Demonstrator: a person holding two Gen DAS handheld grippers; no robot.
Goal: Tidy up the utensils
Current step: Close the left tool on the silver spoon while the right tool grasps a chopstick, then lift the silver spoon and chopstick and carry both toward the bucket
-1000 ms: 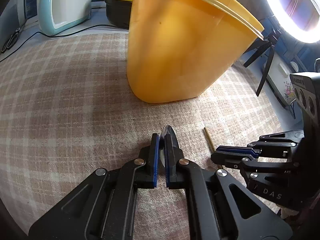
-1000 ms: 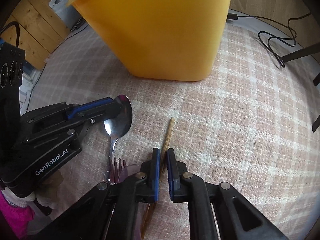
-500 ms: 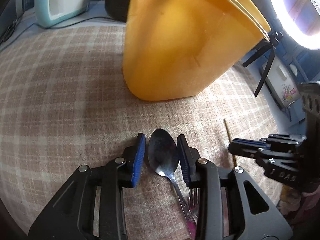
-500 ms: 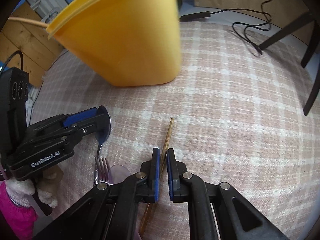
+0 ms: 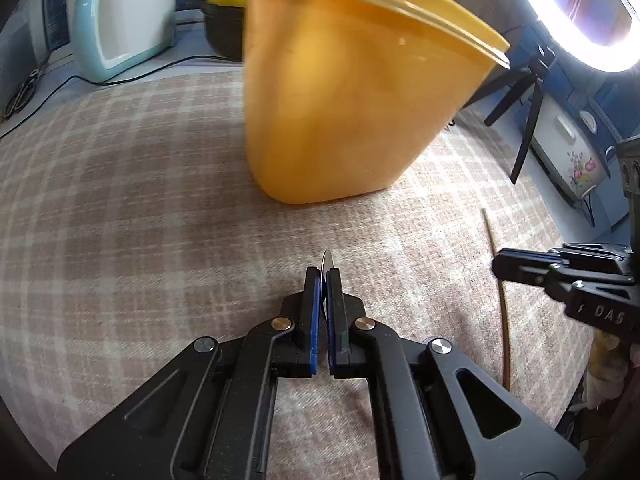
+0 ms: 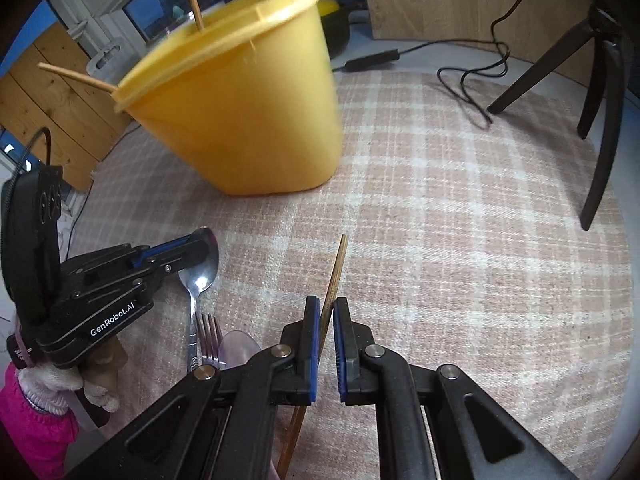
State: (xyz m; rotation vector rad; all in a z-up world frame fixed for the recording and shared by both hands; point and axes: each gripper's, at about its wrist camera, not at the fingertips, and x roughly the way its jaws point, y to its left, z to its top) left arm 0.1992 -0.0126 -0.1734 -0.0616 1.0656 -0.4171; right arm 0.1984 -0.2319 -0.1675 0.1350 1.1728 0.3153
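Observation:
A tall yellow utensil tub point(image 5: 352, 96) stands on the checked cloth point(image 5: 120, 208); it also shows in the right wrist view point(image 6: 248, 120), with chopsticks sticking out of its top. My left gripper point(image 5: 324, 280) is shut on the bowl of a metal spoon point(image 6: 198, 276), whose edge pokes out between the fingers. My right gripper point(image 6: 327, 312) is shut on a wooden chopstick point(image 6: 334, 276) and holds it just above the cloth; the chopstick also shows in the left wrist view point(image 5: 500, 292). A fork point(image 6: 208, 336) and a pale plastic spoon point(image 6: 238, 350) lie near the front edge.
A pale blue toaster point(image 5: 120, 28) and a black and yellow pot point(image 5: 224, 28) stand behind the tub. A ring light point(image 5: 576, 12) on a black tripod point(image 6: 592, 92) stands at the right. A black cable point(image 6: 472, 80) lies on the cloth's far edge.
My left gripper was open around the spoon bowl half a second ago and has now shut on it. My right gripper has risen and tilted with the chopstick held.

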